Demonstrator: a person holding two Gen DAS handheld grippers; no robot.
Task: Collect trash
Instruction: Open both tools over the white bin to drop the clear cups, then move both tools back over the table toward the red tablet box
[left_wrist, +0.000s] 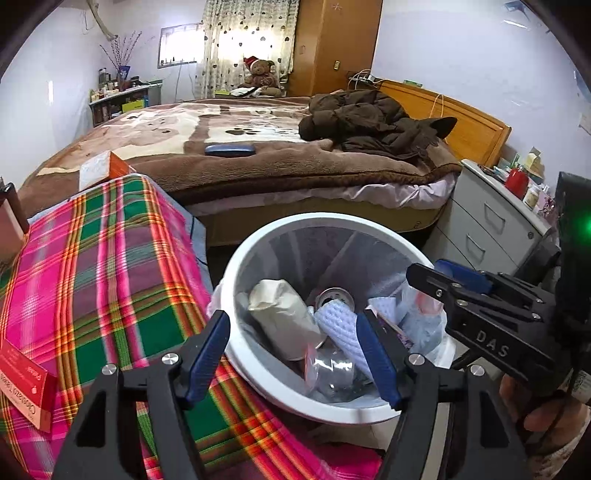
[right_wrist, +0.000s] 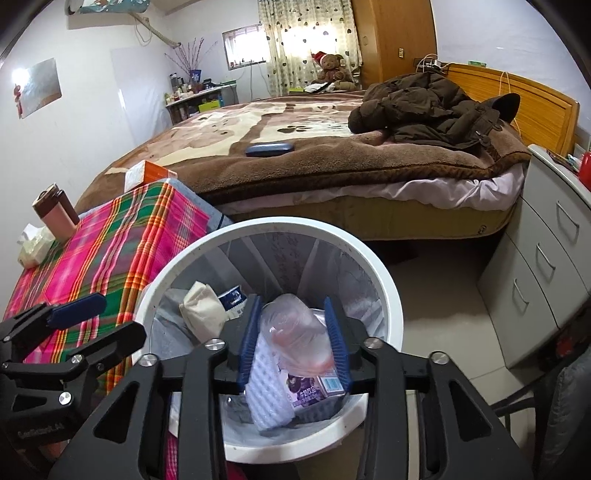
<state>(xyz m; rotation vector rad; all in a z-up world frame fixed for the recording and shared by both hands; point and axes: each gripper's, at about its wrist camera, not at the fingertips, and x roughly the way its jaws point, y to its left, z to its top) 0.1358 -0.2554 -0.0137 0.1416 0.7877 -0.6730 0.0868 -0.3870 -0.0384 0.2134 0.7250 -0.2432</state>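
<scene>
Black tool (left_wrist: 295, 354) frames, blue ribbed pads (left_wrist: 207, 354), silver screws, "DAS" lettering.

Bright backlit curtain (left_wrist: 251, 40), fisheye-bent edges, dark corners, slight blur

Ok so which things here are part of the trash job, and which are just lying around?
Part of the job:
white bin
plastic bag between the right gripper fingers
crumpled paper
can

Lying about:
teddy bear
brown jacket
blue case
flask
</scene>
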